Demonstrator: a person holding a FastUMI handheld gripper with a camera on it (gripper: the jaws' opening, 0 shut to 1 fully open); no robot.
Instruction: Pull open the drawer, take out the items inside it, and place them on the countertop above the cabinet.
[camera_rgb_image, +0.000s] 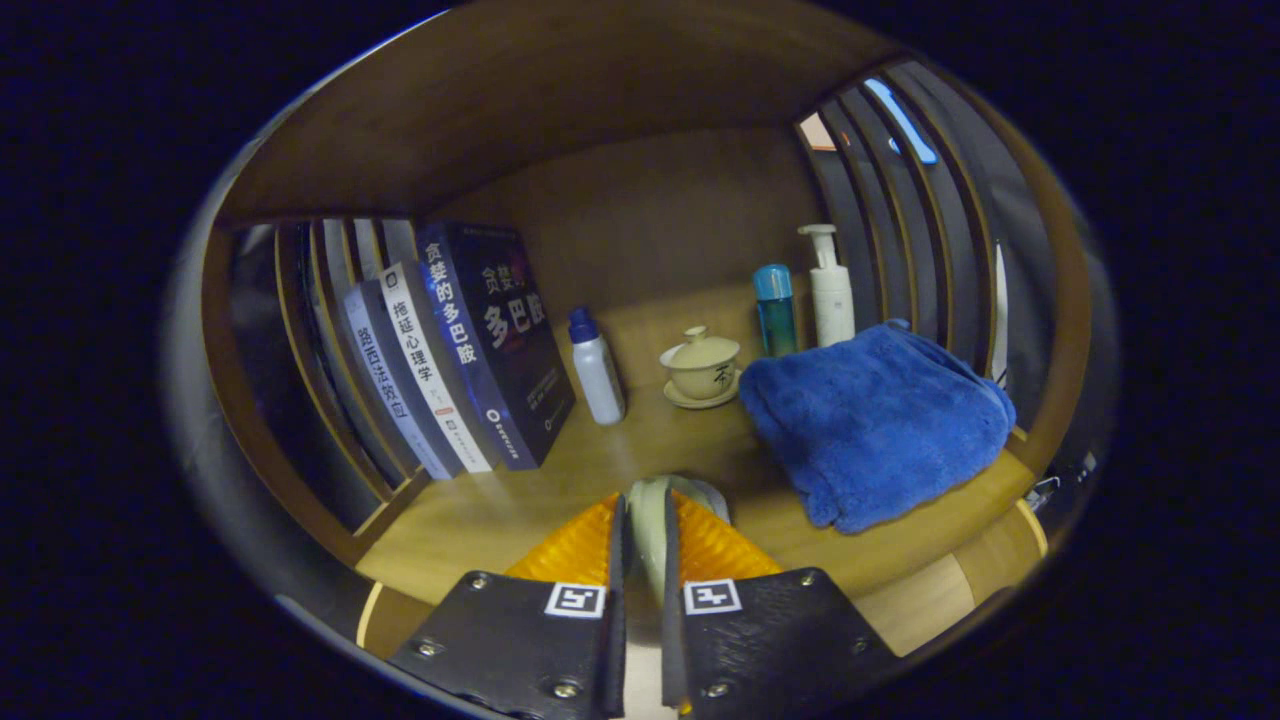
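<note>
My tongs (642, 520) sit closest to me, fingers drawn narrow with a pale, flat rounded thing (648, 500) clamped between them; I cannot tell what it is, since only its edge pokes out past the tips. Both fingers press on it. It hangs over the near part of the wooden tabletop (480, 520).

Ahead and to the right of the tongs lies a folded blue towel (875, 420), its near corner close to the right finger. Straight beyond the tongs stands a lidded teacup (702, 366) on a saucer. Just left of that is a small white bottle (597, 368) with a blue cap, upright. Farther left, a row of books (455, 350) leans against a slatted side panel (310, 340).

Beyond the towel, near the back wall, I see a teal bottle (776, 310) and beside it a white pump bottle (830, 290), both upright, standing next to the right slatted panel (900, 210). A wooden board (520, 100) roofs the nook overhead. I cannot see the drawer from here.
</note>
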